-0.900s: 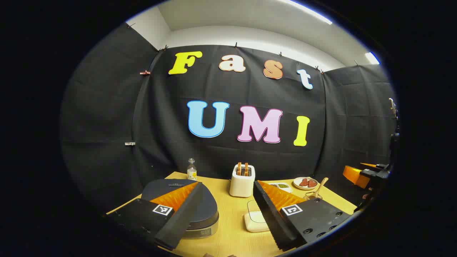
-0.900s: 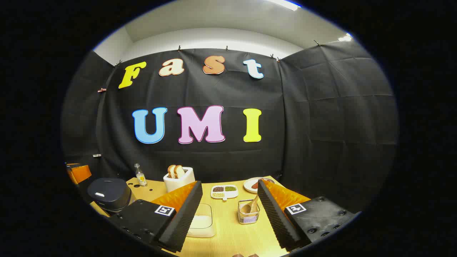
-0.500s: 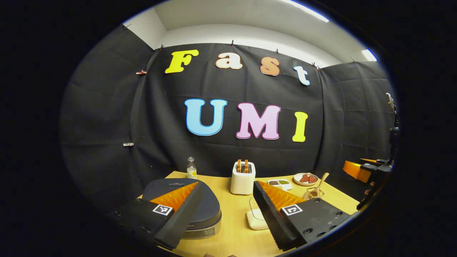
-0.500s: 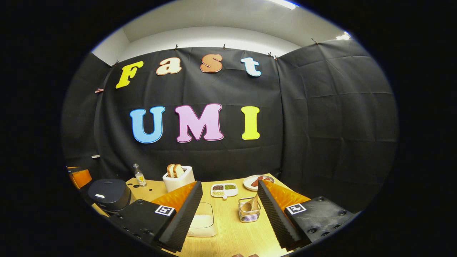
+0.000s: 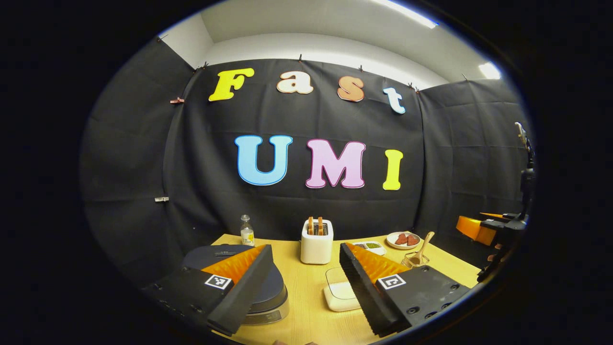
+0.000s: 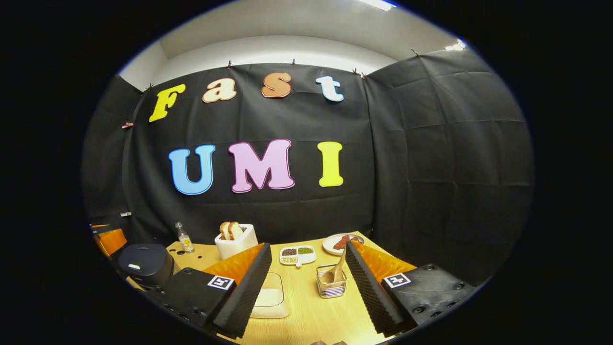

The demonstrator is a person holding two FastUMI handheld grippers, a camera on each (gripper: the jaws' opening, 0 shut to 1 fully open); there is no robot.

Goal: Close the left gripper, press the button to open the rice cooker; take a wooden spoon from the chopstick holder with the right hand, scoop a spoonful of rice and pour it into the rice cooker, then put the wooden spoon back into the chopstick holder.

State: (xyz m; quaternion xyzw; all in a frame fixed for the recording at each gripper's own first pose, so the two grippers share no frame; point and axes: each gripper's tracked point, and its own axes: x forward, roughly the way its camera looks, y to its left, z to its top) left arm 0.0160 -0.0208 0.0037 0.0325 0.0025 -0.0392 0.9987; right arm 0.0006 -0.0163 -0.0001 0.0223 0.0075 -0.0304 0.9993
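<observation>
A dark rice cooker (image 5: 268, 287) with its lid down sits under my left gripper's left finger; it also appears at the far left (image 6: 143, 261). My left gripper (image 5: 304, 261) is open and hangs above the table with nothing between its fingers. A wooden spoon (image 6: 335, 270) leans in a clear chopstick holder (image 6: 331, 286) on the table. My right gripper (image 6: 309, 258) is open, with the holder just ahead between its fingers. The white rice container (image 6: 268, 299) lies beside the holder; it also lies ahead of the left gripper (image 5: 341, 294). The right gripper (image 5: 483, 229) appears at the far right.
On the wooden table (image 6: 311, 321) stand a white toaster with bread (image 6: 234, 239), a small bottle (image 6: 182, 237), a divided dish of beans (image 6: 297, 255) and a plate of reddish food (image 6: 341, 243). Black cloth walls close off the back and sides.
Both views have drifted slightly: the table objects sit a little higher and farther left in the left gripper view. Both grippers stay open.
</observation>
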